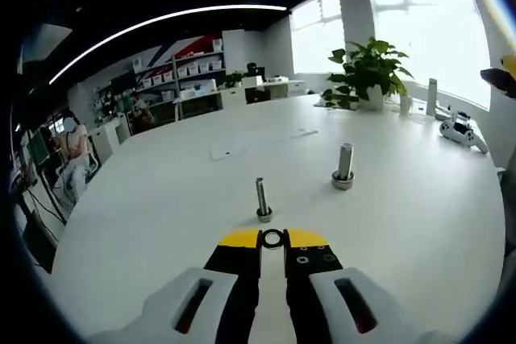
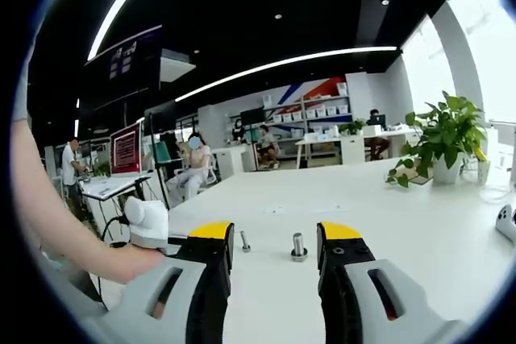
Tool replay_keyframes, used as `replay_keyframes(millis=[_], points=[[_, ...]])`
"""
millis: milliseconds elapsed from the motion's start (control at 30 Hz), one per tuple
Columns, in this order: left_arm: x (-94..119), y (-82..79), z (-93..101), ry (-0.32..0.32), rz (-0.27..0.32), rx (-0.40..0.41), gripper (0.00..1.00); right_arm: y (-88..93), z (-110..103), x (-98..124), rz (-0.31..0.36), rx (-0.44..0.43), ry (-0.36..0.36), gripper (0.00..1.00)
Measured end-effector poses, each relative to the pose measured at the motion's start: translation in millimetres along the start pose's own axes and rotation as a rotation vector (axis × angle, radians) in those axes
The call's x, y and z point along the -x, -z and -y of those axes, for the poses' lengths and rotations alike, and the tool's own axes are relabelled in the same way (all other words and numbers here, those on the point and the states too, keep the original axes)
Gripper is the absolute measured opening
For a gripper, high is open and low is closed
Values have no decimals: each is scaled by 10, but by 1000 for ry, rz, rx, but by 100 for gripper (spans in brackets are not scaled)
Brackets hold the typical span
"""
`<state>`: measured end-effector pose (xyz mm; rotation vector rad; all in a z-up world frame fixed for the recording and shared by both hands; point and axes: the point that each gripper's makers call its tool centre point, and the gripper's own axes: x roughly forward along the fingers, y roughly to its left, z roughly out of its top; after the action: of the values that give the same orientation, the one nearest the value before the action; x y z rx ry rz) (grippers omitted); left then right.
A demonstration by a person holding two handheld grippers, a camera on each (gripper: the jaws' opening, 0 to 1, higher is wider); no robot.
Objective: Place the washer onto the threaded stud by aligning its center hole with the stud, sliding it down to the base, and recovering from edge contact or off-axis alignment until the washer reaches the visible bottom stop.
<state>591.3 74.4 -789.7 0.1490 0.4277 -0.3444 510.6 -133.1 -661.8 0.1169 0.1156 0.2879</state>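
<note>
Closest to my left camera, the left gripper has its yellow-tipped jaws pinched together on the washer, a small dark ring held flat at the very tips. It reaches forward low over the white table, and the washer sits just short of the thin stud, which stands upright on its base directly beyond the jaws; I see the washer not yet over the stud's top. A thicker bolt stands farther back and to the right, apart from the stud. In the right gripper view, my right gripper is held level above the table with its jaws spread wide and nothing between them, and the stud and bolt show in the gap. A bare forearm crosses that view's left side. A potted plant stands at the table's far edge.
</note>
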Motion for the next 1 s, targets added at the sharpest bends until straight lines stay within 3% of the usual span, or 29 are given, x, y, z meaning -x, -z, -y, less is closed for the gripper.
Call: replay_keyframes(millis=[567, 1000], points=[[-311, -373, -158, -1, 13, -34, 8, -27, -17, 10, 8, 3, -4, 43], [-514, -350, -185, 15, -42, -49, 8, -28, 1, 4, 8, -6, 1, 43]])
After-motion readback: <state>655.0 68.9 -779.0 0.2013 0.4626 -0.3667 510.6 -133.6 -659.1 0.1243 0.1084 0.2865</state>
